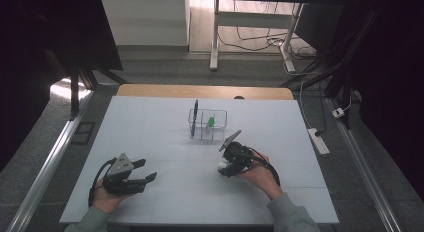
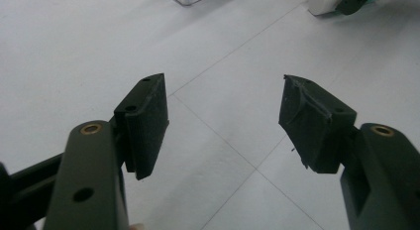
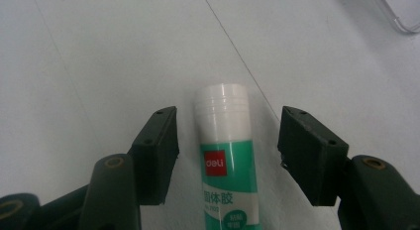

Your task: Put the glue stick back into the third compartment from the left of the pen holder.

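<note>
One glue stick (image 3: 226, 155) lies flat on the white worktop (image 1: 165, 142) between the spread jaws of the right tongs (image 3: 228, 155), its long axis running along them, white cap pointing away, pads clear of both sides. The left tongs (image 2: 223, 126) gape empty, well apart. Beyond, a clear box (image 1: 207, 125) holds a green item and an upright blue pen (image 1: 194, 117).

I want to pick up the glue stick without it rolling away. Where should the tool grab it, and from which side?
Grab the glue stick around its green and white barrel, below the ridged white cap. It lies flat on the table, so coming straight down looks best. The right tool already has one open jaw on each long side, not touching, so closing them should squeeze across the round body.
</note>
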Tool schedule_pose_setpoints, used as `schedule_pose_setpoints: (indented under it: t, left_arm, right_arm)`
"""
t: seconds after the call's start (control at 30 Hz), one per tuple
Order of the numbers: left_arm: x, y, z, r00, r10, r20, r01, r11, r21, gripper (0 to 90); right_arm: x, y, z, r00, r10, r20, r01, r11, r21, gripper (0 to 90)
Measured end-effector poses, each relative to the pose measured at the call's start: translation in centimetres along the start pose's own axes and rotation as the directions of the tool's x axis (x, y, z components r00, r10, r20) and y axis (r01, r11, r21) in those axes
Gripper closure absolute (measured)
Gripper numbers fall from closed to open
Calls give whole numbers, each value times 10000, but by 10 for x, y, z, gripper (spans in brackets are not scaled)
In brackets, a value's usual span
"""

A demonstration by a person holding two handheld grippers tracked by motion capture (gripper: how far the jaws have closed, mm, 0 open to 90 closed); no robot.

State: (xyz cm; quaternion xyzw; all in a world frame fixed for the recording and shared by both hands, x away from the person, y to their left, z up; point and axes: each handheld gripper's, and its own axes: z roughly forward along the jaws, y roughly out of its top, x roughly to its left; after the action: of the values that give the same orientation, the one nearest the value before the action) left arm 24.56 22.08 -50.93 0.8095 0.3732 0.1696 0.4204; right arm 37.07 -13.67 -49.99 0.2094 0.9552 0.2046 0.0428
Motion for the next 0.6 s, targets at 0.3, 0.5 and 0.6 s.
schedule_pose_setpoints:
  t: [0.3,0.5,0.6]
  left_arm:
    - [0,-1,2,10000,52,-53,-52,10000,79,347]
    - [0,-1,4,10000,38,-51,-37,9999,157,346]
    - [0,-1,4,10000,36,-49,-35,9998,177,346]
  right_arm:
    - [3,0,3,9995,-269,140,265,9994,241,562]
    - [3,0,2,9992,-288,276,285,9995,104,646]
    - [3,0,2,9992,-266,302,265,9996,63,648]
